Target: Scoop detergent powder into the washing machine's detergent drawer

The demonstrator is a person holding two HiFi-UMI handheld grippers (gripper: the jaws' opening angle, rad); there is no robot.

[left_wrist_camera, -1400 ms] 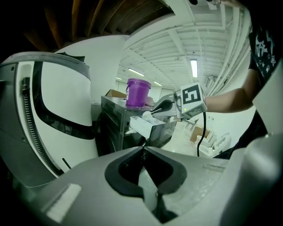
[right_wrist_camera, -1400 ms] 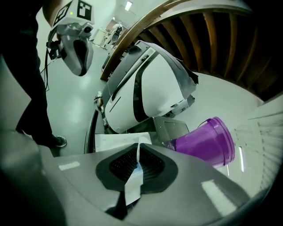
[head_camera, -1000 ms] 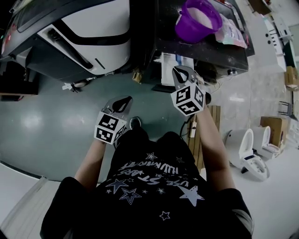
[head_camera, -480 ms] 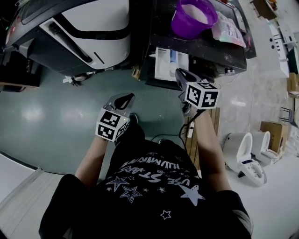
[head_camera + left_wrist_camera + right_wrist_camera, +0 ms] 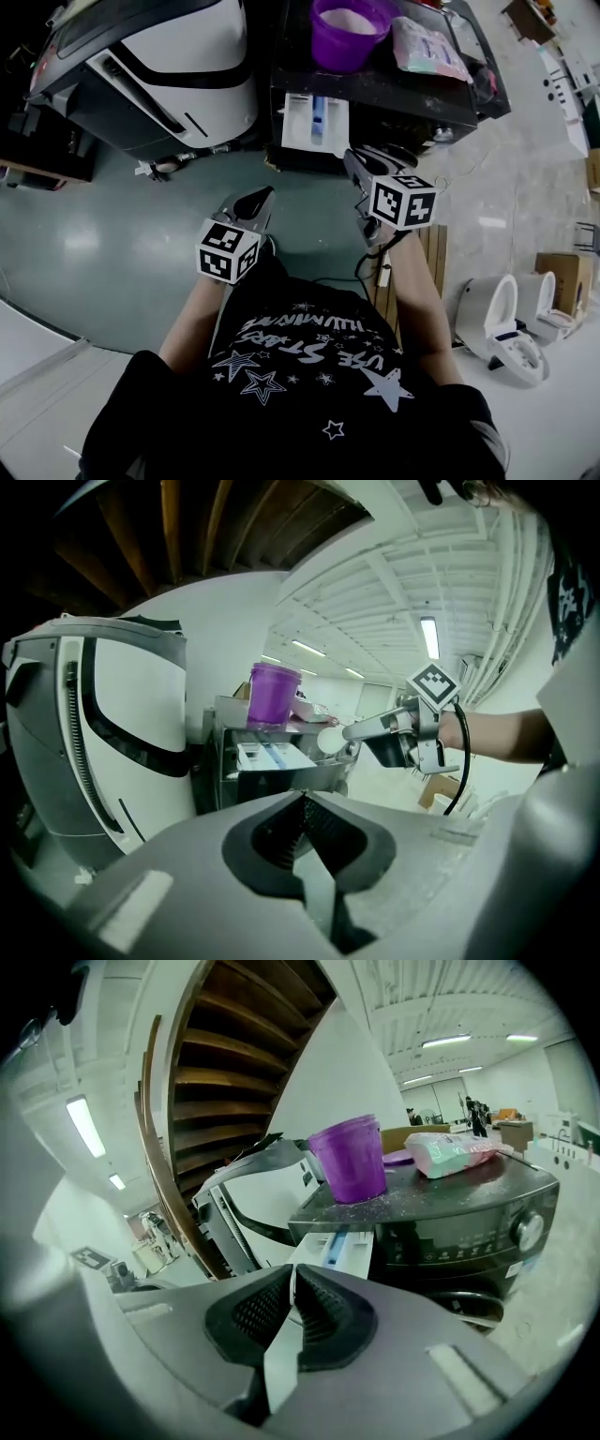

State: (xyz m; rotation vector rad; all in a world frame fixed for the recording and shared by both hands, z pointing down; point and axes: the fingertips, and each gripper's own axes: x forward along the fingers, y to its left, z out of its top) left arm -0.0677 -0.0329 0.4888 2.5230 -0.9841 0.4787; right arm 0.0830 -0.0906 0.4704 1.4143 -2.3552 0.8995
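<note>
A purple cup of pale powder stands on the dark washing machine's top, with a pastel detergent bag beside it. Below them the white detergent drawer is pulled out. My right gripper hovers just in front of the drawer, to its right. It is shut on a white scoop, whose handle shows between the jaws. The cup and drawer lie ahead of it. My left gripper is shut and holds nothing. It hangs lower left, over the floor.
A large white-and-black appliance stands left of the washer. Wooden slats, a cable, two toilets and a cardboard box lie to the right. The green floor spreads left.
The head view has shifted, so washer and cup sit higher and further left. My right gripper has drifted slightly right and turned, still near the drawer. The left gripper has hardly moved.
</note>
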